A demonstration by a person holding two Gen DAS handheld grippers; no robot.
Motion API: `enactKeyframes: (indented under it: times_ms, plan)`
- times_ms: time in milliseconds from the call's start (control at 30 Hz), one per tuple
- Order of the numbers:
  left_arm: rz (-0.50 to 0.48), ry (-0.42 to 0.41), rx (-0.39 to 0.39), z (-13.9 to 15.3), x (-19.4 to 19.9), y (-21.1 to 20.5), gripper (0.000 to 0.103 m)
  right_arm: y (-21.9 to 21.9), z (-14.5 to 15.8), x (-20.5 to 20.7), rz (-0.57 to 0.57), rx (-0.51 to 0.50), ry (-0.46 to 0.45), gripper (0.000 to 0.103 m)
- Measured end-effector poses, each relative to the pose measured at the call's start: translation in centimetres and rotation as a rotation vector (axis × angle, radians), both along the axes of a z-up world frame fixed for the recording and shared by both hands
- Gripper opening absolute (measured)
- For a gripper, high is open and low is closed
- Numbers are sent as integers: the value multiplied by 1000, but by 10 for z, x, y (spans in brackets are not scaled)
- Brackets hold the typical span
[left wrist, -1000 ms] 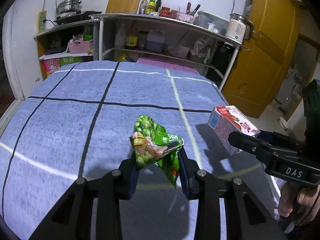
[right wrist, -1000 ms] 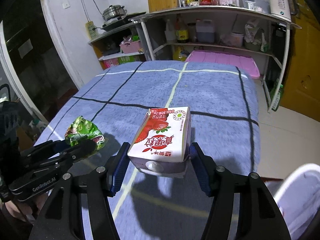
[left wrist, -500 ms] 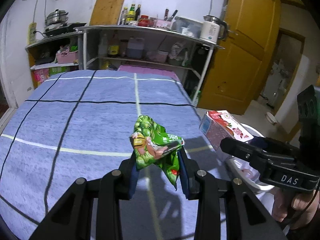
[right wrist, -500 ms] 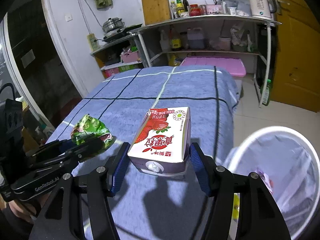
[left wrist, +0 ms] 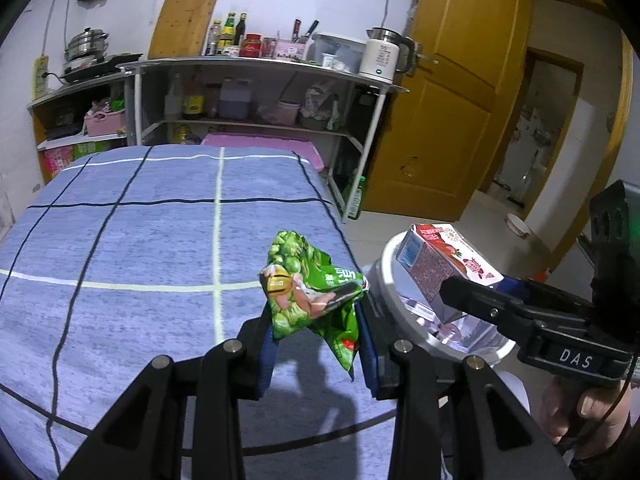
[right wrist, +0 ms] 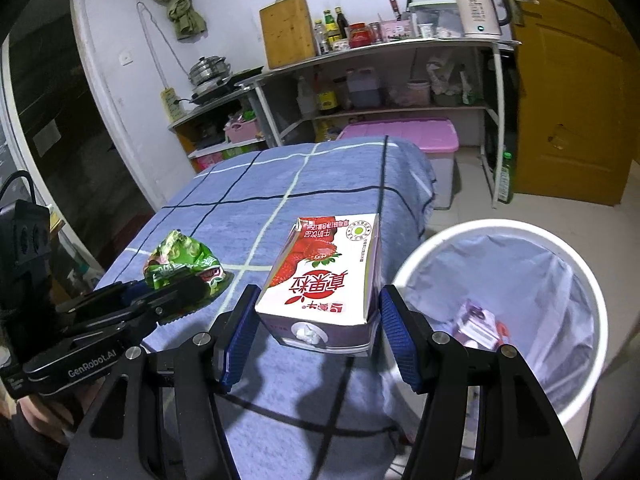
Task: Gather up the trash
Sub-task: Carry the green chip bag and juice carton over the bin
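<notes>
I have my left gripper (left wrist: 316,344) clamped on a crumpled green snack wrapper (left wrist: 314,292), which sits in the lower middle of the left wrist frame, lifted above the blue checked tablecloth (left wrist: 140,240) near the table's right edge. In the right wrist frame that same wrapper (right wrist: 182,266) shows at the left middle, pinched between the other tool's dark fingers.

My right gripper (right wrist: 318,334) is closed on a strawberry milk carton (right wrist: 324,276), its blue pads (right wrist: 236,340) pressing both sides; the carton fills the centre of the right wrist frame, held above the table's corner. From the left wrist view I see the carton (left wrist: 444,264) at the right middle, above the rim of the white trash bin (left wrist: 390,276).

The bin (right wrist: 576,264) stands on the floor at the lower right of the right wrist frame, just beside the table, lined with a pale bag, with some small trash lying at its bottom.
</notes>
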State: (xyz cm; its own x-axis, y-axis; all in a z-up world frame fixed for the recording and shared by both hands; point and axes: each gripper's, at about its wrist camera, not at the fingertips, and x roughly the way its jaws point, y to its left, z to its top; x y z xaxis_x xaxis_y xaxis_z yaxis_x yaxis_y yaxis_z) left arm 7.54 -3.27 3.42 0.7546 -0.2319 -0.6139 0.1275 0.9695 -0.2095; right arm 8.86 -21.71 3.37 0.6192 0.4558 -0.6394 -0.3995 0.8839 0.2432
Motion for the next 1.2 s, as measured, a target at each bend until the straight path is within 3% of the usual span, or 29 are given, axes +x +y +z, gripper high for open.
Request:
enactKeyframes:
  times_ms: [667, 1200]
  plan:
    - [-171, 28, 11, -9, 19, -78, 37, -88, -15, -11, -171, 7, 41, 61]
    - [-260, 84, 23, -30, 45, -117, 37, -121, -33, -1, -238, -10, 93, 61]
